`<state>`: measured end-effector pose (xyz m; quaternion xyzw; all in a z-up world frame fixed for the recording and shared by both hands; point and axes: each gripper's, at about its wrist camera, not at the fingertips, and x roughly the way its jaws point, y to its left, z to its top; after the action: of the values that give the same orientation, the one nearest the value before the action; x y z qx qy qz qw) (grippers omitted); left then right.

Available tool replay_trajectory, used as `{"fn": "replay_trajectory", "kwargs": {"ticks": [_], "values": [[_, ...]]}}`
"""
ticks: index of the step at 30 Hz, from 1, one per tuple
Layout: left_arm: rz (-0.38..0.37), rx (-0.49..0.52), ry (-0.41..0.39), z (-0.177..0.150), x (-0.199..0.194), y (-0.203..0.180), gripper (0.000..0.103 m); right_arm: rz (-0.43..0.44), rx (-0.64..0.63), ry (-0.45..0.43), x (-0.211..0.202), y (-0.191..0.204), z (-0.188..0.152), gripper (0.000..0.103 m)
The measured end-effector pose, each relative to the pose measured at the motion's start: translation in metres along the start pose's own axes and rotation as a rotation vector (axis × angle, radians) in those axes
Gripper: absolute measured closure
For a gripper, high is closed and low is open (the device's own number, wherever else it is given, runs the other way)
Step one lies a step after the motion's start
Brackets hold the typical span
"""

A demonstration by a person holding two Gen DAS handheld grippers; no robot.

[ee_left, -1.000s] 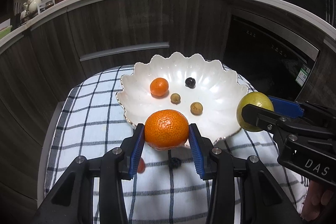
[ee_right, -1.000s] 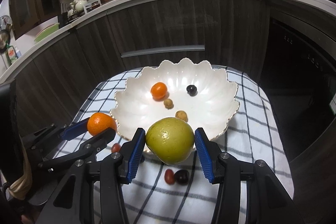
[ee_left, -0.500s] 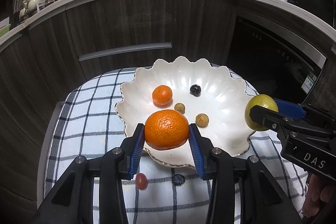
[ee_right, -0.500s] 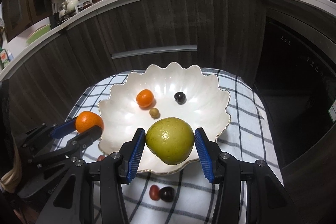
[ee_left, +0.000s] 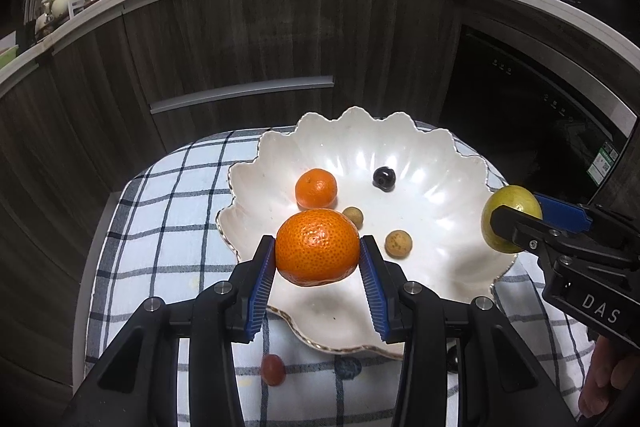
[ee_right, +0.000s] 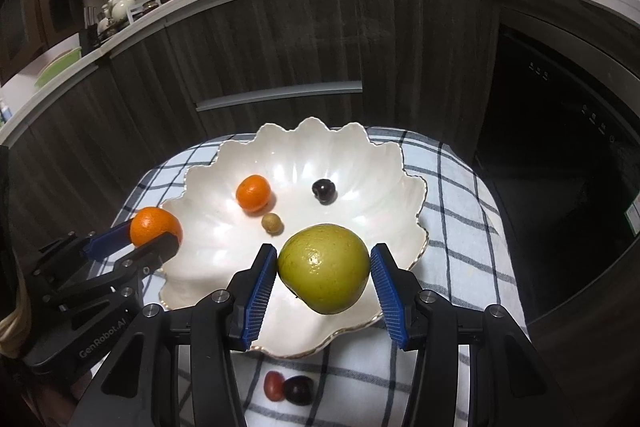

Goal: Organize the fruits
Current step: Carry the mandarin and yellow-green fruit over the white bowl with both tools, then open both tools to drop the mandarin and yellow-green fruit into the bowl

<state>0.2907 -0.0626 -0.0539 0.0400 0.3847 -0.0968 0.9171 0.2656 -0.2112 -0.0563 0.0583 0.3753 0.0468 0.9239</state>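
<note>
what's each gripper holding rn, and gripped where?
Left gripper holds the large orange, blue pads on its left and right sides. Right gripper holds the green fruit the same way, across its sides, above the white dish.

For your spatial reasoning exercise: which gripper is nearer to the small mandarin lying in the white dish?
Left. The left gripper, holding the large orange, sits just in front of the small mandarin. The right gripper, holding the green fruit, is farther right.
</note>
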Motion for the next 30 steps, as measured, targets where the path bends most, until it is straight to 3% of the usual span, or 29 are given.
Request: {"fn": "replay_trajectory", "kwargs": {"ticks": [27, 28, 30], "values": [[0.018, -0.042, 0.112, 0.01, 0.047, 0.012, 0.061, -0.072, 0.018, 0.083, 0.044, -0.009, 0.017, 0.053], [0.021, -0.047, 0.118, 0.011, 0.048, 0.013, 0.06, -0.076, 0.019, 0.089, 0.046, -0.009, 0.017, 0.053], [0.022, -0.047, 0.123, 0.01, 0.049, 0.013, 0.049, -0.09, 0.023, 0.094, 0.048, -0.01, 0.018, 0.051]]}}
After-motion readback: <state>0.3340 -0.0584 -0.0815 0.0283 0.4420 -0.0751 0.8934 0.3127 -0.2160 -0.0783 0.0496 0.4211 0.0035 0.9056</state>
